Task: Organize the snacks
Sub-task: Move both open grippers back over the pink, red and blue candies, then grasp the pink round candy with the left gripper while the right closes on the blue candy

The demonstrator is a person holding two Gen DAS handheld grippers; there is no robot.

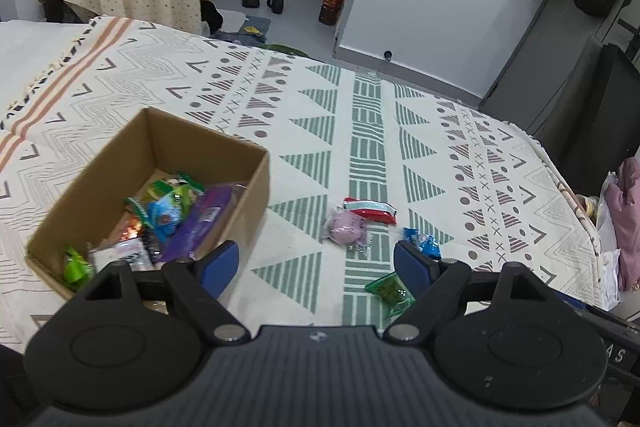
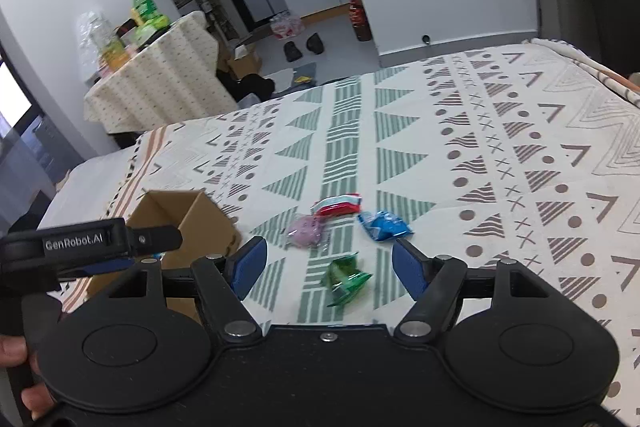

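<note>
A patterned cloth (image 1: 360,115) is shown covering the work surface. In the left wrist view, the cardboard box (image 1: 224,147) is seen at 9 o'clock; packets are heaped inside it, among them a purple packet (image 1: 200,223) and a green packet (image 1: 76,267), though the printing is blurred beyond reading and the box's near corner is hidden behind the left gripper (image 1: 316,267). The left gripper is held wide apart with nothing between its blue pads.

Four loose snacks are seen on the cloth: a red-and-white packet (image 2: 338,205), a pink packet (image 2: 306,231), a blue packet (image 2: 384,225) and a green wrapper (image 2: 346,279). In the left view the blue packet and green wrapper are partly covered by a finger.

The right gripper (image 2: 328,267) is likewise spread wide and empty, with the green wrapper framed at 12 o'clock between its fingers. At 9 o'clock the box is partly masked by the left gripper's body.
</note>
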